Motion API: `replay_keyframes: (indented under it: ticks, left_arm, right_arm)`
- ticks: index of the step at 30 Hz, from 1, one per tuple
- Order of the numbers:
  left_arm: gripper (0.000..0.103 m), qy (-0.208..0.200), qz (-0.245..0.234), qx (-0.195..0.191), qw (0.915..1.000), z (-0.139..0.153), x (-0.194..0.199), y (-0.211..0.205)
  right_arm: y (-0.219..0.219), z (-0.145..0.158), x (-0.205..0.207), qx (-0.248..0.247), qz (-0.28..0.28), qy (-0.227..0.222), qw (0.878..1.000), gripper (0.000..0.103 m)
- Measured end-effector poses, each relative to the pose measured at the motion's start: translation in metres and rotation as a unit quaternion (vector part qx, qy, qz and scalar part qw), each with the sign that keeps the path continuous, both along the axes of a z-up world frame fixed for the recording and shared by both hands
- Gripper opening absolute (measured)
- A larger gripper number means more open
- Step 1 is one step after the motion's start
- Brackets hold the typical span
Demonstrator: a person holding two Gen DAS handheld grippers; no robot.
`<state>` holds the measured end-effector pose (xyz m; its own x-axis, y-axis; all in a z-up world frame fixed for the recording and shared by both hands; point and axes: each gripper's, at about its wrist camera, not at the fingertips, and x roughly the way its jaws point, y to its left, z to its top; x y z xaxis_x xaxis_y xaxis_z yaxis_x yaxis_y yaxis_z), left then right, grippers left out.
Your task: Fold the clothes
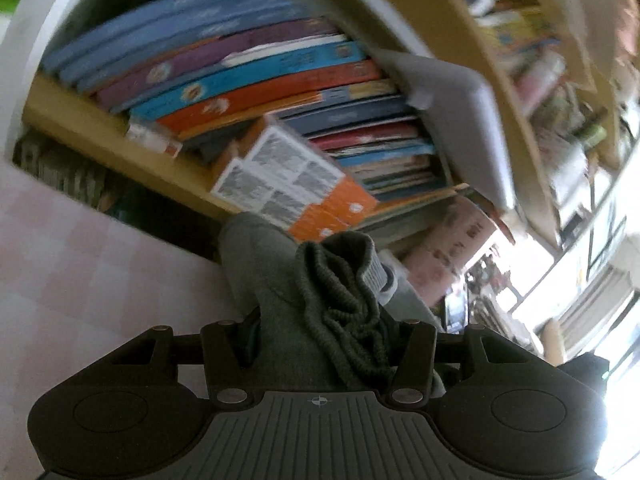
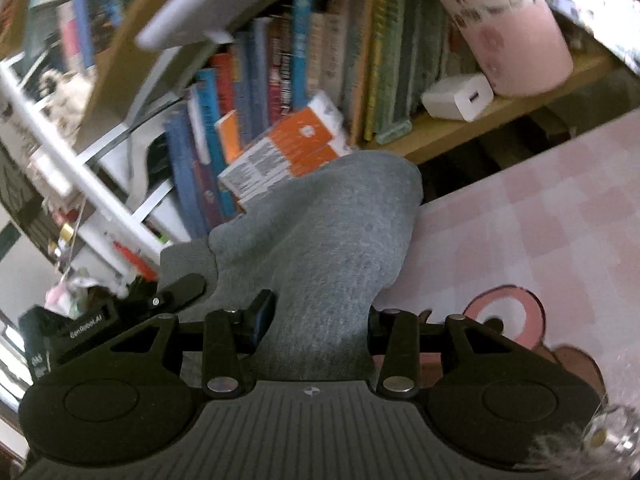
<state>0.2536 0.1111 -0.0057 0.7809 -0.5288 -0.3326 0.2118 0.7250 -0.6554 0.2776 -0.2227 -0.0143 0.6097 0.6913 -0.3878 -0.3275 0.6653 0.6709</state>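
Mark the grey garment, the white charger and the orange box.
grey garment [image 2: 320, 248]: right wrist view, middle of the raised cloth.
white charger [image 2: 458, 98]: right wrist view, front face.
orange box [image 1: 288, 184]: left wrist view, printed white side.

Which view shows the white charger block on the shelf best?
The right wrist view: the white charger block sits in plain sight on the wooden shelf, beside the pink container. The left wrist view shows books and shelving, but I cannot make out the charger there.

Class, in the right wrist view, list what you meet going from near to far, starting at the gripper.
right gripper → grey garment → orange box → row of books
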Motion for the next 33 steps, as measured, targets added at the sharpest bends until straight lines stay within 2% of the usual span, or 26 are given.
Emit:
replay_keyframes:
  ticks: [4, 7, 10, 12, 15, 19, 21, 25, 30, 33]
  left_arm:
    - [0.052, 0.014, 0.006, -0.021, 0.9997, -0.010, 0.015, 0.008]
    - [0.058, 0.022, 0.012, -0.035, 0.9991, -0.018, 0.018, 0.012]
    - [0.064, 0.027, 0.017, -0.041, 0.9987, -0.022, 0.018, 0.013]
    - [0.070, 0.018, 0.032, -0.026, 0.9990, -0.018, 0.013, 0.013]
    - [0.076, -0.018, 0.062, 0.025, 0.9976, -0.005, -0.003, 0.013]
    - [0.080, -0.079, 0.088, 0.098, 0.9882, 0.014, -0.034, 0.011]
    - [0.081, -0.082, 0.100, 0.099, 0.9867, 0.019, -0.043, 0.012]
    - [0.082, -0.062, 0.097, 0.071, 0.9909, 0.016, -0.059, 0.009]
    - [0.083, -0.058, 0.080, 0.096, 0.9905, 0.014, -0.084, -0.013]
    - [0.087, -0.060, 0.076, 0.103, 0.9899, 0.013, -0.100, -0.021]
  right_arm:
    - [-0.002, -0.009, 0.026, 0.018, -0.006, 0.016, 1.000, 0.039]
    - [-0.004, -0.007, 0.022, 0.007, -0.014, 0.004, 1.000, 0.041]
    - [-0.006, -0.006, 0.017, -0.004, -0.022, -0.008, 1.000, 0.052]
    - [-0.007, -0.005, 0.014, -0.011, -0.027, -0.015, 0.999, 0.065]
    - [-0.009, -0.004, 0.009, -0.021, -0.035, -0.027, 0.999, 0.070]
    - [-0.014, 0.000, -0.002, -0.033, -0.048, -0.045, 0.997, 0.073]
    - [-0.018, 0.003, -0.014, -0.033, -0.056, -0.052, 0.997, 0.075]
    - [-0.019, 0.007, -0.040, -0.045, -0.064, -0.062, 0.995, 0.075]
    - [-0.006, 0.009, -0.070, -0.073, -0.054, -0.070, 0.993, 0.076]
    - [0.004, 0.010, -0.088, -0.097, -0.044, -0.078, 0.991, 0.078]
